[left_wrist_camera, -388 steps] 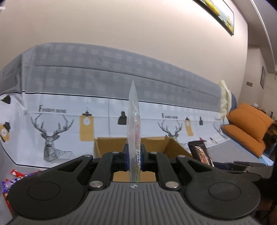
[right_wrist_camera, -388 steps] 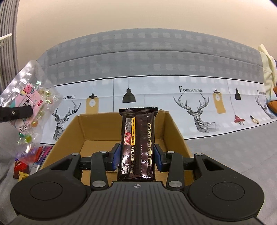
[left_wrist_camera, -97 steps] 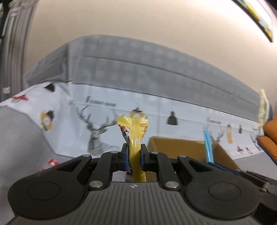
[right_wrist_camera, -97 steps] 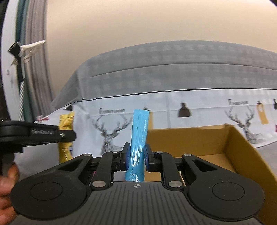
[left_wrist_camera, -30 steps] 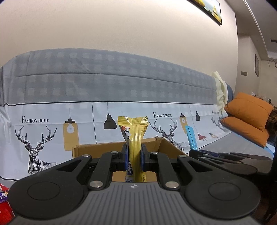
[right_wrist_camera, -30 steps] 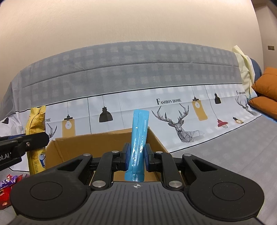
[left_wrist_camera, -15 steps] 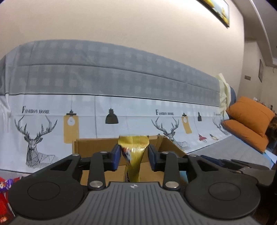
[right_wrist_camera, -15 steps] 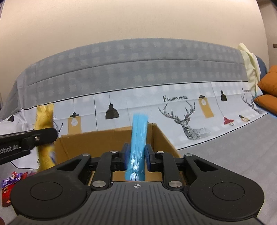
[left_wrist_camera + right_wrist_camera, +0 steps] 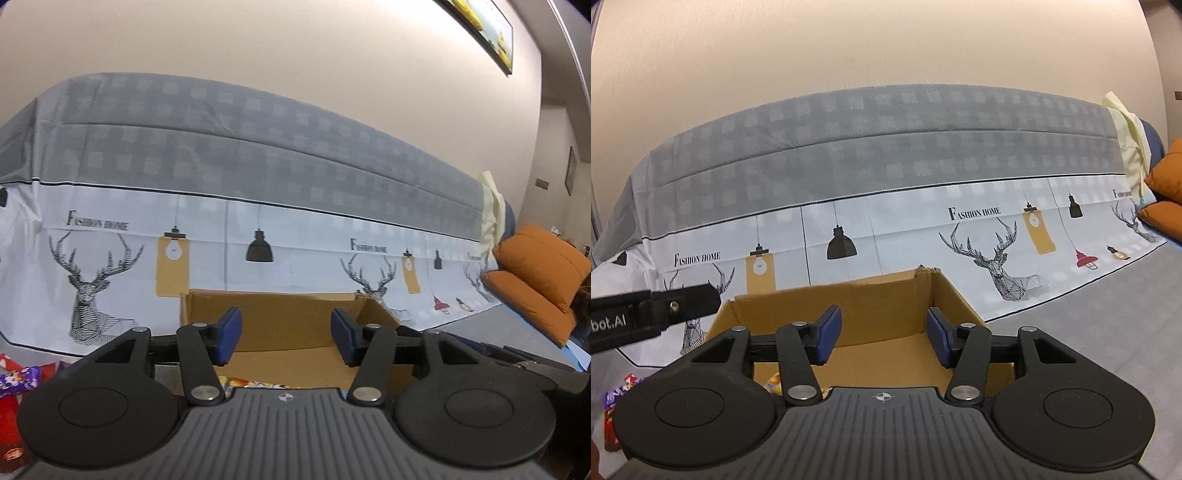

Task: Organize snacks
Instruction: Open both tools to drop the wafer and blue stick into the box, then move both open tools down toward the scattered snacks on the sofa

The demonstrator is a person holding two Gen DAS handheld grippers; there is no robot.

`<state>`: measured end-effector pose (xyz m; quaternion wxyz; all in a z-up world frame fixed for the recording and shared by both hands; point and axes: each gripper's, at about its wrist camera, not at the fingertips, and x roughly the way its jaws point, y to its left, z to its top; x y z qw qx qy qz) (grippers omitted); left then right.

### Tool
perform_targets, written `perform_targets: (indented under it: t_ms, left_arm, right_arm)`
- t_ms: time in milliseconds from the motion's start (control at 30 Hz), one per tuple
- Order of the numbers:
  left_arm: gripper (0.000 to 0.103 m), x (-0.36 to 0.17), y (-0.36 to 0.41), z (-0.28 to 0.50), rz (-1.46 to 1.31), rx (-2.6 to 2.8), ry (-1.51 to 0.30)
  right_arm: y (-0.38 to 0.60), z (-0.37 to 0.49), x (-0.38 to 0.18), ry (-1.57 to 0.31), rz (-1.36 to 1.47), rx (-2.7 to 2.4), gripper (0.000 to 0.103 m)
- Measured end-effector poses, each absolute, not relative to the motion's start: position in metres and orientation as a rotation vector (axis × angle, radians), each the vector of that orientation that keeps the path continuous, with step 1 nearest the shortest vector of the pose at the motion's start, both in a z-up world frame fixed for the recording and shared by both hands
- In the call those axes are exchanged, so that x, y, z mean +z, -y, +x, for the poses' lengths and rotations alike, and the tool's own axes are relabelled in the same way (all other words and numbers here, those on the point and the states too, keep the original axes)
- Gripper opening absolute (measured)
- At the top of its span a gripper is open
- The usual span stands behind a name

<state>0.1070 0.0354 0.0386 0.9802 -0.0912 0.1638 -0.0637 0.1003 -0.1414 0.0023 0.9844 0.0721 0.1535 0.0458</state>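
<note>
An open brown cardboard box [image 9: 280,321] [image 9: 886,302] stands on the covered sofa seat, straight ahead in both wrist views. My left gripper [image 9: 284,336] hovers over the box, its jaws opening with nothing between the blue pads [image 9: 229,334]. My right gripper [image 9: 882,338] hangs over the same box, jaws also opening and empty. A strip of colourful wrappers [image 9: 255,384] shows on the box floor just above the left gripper's body; another wrapper [image 9: 774,380] peeks out in the right wrist view. The left gripper's finger [image 9: 683,301] reaches in from the left there.
Loose snack packets [image 9: 18,373] [image 9: 617,398] lie on the seat left of the box. A grey and white deer-print cover [image 9: 258,177] drapes the sofa back. Orange cushions [image 9: 543,273] sit at the far right. The other gripper's black fingers [image 9: 517,358] lie low right.
Both grippers have opened. The yellow packet has dropped out of the left gripper and the blue stick out of the right one, both down into the box.
</note>
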Motion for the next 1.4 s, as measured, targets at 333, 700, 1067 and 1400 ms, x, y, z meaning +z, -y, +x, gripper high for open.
perform_targets:
  t_ms: [333, 700, 1067, 1400]
  left_arm:
    - [0.002, 0.052, -0.058, 0.076, 0.016, -0.147, -0.335]
    - [0.002, 0.057, -0.191, 0.03, -0.111, 0.197, -0.331]
    - [0.003, 0.037, -0.224, 0.05, -0.089, 0.345, -0.445]
    - [0.003, 0.001, -0.238, 0.061, -0.092, 0.384, -0.54]
  right_arm:
    - [0.114, 0.098, 0.007, -0.32, 0.19, 0.146, 0.058]
    - [0.028, 0.067, 0.014, -0.296, 0.218, 0.439, 0.029]
    - [-0.067, 0.067, -0.022, -0.417, 0.085, 0.653, 0.028]
    - [-0.112, 0.086, -0.067, -0.588, 0.037, 0.618, 0.028]
